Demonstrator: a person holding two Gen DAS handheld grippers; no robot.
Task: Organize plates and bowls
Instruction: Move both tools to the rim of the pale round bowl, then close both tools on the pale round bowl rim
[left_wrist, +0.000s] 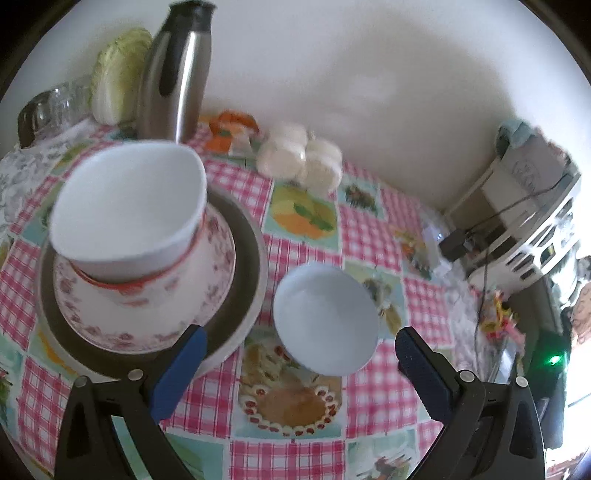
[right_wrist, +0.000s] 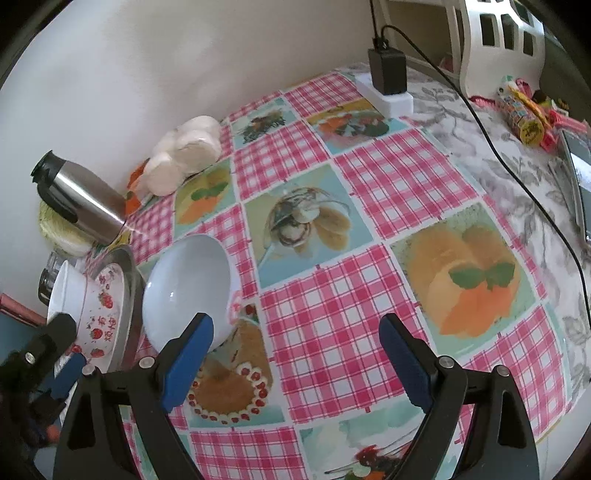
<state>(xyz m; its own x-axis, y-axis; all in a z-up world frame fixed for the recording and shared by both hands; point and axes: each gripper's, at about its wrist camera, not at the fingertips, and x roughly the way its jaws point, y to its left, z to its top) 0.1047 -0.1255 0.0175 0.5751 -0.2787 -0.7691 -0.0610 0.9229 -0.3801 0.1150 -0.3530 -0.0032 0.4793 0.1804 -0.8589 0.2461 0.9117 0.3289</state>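
on the checked tablecloth (left_wrist: 369, 236), small white bowl (left_wrist: 327, 319) beside stacked dishes (left_wrist: 144, 258), my left gripper (left_wrist: 299, 363) spread wide, my right gripper (right_wrist: 295, 360) spread wide too, both pinching nothing

Large bowl (left_wrist: 127, 206) on plate (left_wrist: 147, 295), plate in metal pan (left_wrist: 243, 236), all on bench (left_wrist: 369, 236). Small bowl (left_wrist: 325, 317) just right of pan, between open left tool (left_wrist: 299, 354) fingers. Flask (left_wrist: 177, 74) behind pan at wall, cabbage (left_wrist: 118, 74) and glasses (left_wrist: 59, 103) to its left. Bagged buns (left_wrist: 299, 158) behind small bowl. Charger (right_wrist: 388, 70) on power strip (right_wrist: 395, 101), far right.
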